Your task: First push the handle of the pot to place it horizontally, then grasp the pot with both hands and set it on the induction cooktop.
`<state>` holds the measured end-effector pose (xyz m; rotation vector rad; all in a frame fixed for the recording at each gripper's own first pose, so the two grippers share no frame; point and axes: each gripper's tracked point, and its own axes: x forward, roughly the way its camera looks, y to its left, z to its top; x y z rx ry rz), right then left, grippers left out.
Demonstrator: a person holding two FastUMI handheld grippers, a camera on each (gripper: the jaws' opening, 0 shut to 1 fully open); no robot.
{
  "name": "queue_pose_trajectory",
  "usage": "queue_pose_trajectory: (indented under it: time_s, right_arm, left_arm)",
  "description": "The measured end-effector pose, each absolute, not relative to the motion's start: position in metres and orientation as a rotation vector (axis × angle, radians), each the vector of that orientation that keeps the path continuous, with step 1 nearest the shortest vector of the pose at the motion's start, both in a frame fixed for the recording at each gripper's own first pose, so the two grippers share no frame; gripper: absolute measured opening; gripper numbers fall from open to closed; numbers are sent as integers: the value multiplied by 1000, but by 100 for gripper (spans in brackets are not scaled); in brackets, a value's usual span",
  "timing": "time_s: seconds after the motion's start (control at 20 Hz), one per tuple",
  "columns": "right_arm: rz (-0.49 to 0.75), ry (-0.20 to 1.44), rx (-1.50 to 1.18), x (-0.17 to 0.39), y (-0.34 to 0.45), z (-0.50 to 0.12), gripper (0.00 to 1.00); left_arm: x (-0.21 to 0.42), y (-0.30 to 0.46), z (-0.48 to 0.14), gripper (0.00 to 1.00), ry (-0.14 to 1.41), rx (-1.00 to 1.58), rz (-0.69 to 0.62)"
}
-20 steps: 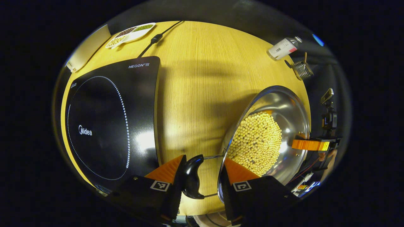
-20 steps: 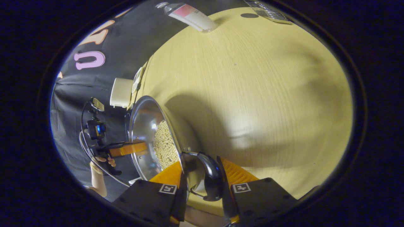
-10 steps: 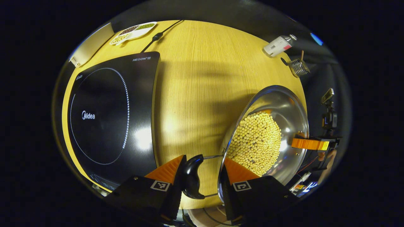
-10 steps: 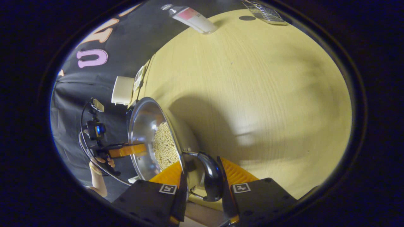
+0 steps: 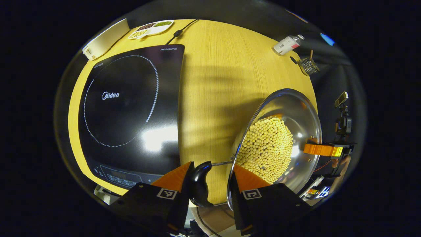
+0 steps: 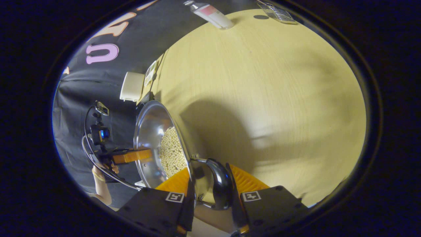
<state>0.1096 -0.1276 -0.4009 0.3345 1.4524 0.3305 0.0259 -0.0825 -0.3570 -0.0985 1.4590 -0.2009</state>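
The steel pot (image 5: 302, 112), part full of yellow beans (image 5: 268, 149), hangs tilted above the wooden table, casting a shadow on it. My left gripper (image 5: 210, 169) is shut across the pot's rim and its black near handle (image 5: 199, 184). The right gripper (image 5: 324, 150) holds the far side. In the right gripper view my right gripper (image 6: 210, 172) is shut on the other black handle (image 6: 221, 187) and the pot's rim, with one finger inside the pot (image 6: 149, 131). The left gripper (image 6: 131, 155) and a hand show beyond it. The black induction cooktop (image 5: 128, 105) lies to the left of the pot.
Behind the cooktop are a white box (image 5: 105, 39), a divided dish of beans (image 5: 151, 28) and the power cord (image 5: 179, 32). A bottle (image 5: 286, 45) and a small wire basket (image 5: 308, 65) sit at the table's far right edge. Bare wood separates cooktop and pot.
Both grippers keep their hold on the pot. The cooktop has slid up and rightward in the left gripper view, its control panel now showing, and the table looks smaller.
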Motion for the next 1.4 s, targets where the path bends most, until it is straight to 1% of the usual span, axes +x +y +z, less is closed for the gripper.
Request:
queue_pose_trajectory:
  time_s: [0.05, 0.1, 0.15, 0.2, 0.25, 0.35, 0.4, 0.45, 0.75, 0.85, 0.95, 1.0, 1.1, 1.15, 1.2, 1.25, 1.35, 1.4]
  right_arm:
    - [329, 1451, 334, 104, -122, -399, 49]
    - [327, 1446, 334, 100, -116, -397, 49]
    - [324, 1441, 333, 95, -109, -393, 49]
    - [322, 1433, 329, 92, -102, -389, 49]
    - [318, 1424, 325, 88, -94, -386, 49]
    - [311, 1405, 319, 81, -74, -379, 49]
    - [309, 1399, 318, 78, -64, -377, 49]
    - [306, 1392, 317, 73, -52, -375, 49]
    - [307, 1381, 330, 60, 26, -383, 49]
    - [312, 1371, 332, 63, 53, -390, 49]
    - [310, 1352, 326, 66, 77, -395, 49]
    - [306, 1346, 325, 67, 87, -398, 42]
    - [306, 1335, 320, 74, 109, -400, 42]
    - [307, 1332, 319, 79, 122, -404, 49]
    - [309, 1327, 316, 84, 131, -406, 49]
    - [309, 1322, 314, 89, 140, -407, 42]
    - [304, 1308, 310, 101, 154, -410, 42]
    - [301, 1301, 312, 107, 162, -412, 49]
  left_arm:
    - [23, -77, -353, 60, 1455, -95, -206]
    - [20, -71, -350, 58, 1449, -92, -213]
    - [19, -65, -346, 60, 1440, -91, -219]
    - [17, -60, -342, 58, 1434, -90, -227]
    - [17, -52, -339, 58, 1426, -94, -231]
    - [16, -34, -330, 58, 1410, -94, -245]
    - [15, -24, -326, 60, 1404, -93, -252]
    - [15, -12, -322, 58, 1398, -90, -258]
    - [23, 70, -305, 57, 1371, -64, -272]
    - [28, 97, -304, 59, 1364, -56, -270]
    - [36, 123, -302, 58, 1353, -50, -270]
    - [41, 134, -303, 58, 1346, -49, -271]
    - [51, 157, -302, 57, 1332, -53, -265]
    - [58, 167, -301, 57, 1326, -50, -263]
    - [63, 174, -299, 57, 1319, -48, -259]
    - [70, 182, -298, 57, 1313, -43, -258]
    - [85, 196, -297, 58, 1296, -25, -260]
    - [93, 202, -296, 57, 1285, -14, -258]
